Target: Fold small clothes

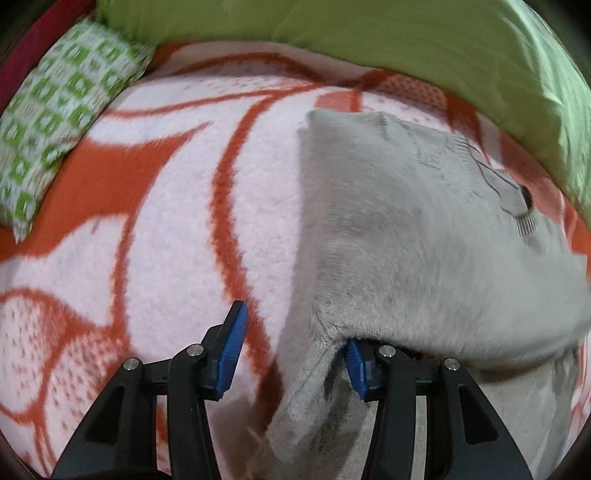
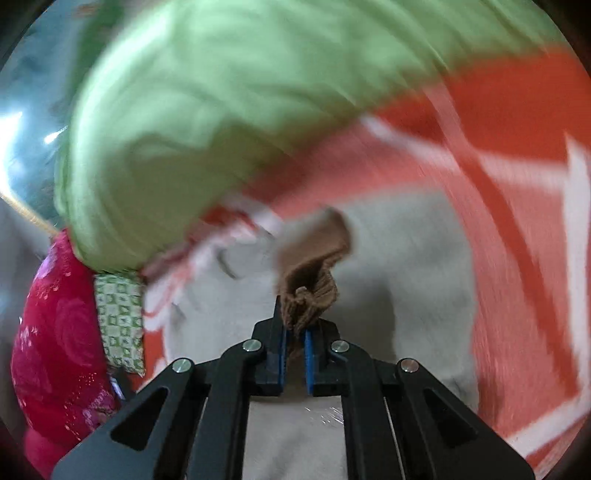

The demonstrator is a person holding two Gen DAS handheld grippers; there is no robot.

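Observation:
A small light grey knitted sweater (image 1: 424, 236) lies on an orange and white blanket (image 1: 177, 229). My left gripper (image 1: 291, 354) is open, its blue pads wide apart; the sweater's near edge drapes over the right pad (image 1: 356, 369), and the left pad (image 1: 231, 350) is bare. In the blurred right wrist view, my right gripper (image 2: 295, 354) is shut on a brown ribbed cuff (image 2: 310, 288) of the garment, held above the grey sweater (image 2: 399, 266).
A green and white patterned pillow (image 1: 55, 122) lies at the far left. A bulky lime green duvet (image 1: 369, 33) runs along the back; it also fills the upper right wrist view (image 2: 207, 110). A pink floral cushion (image 2: 55, 350) sits at that view's left.

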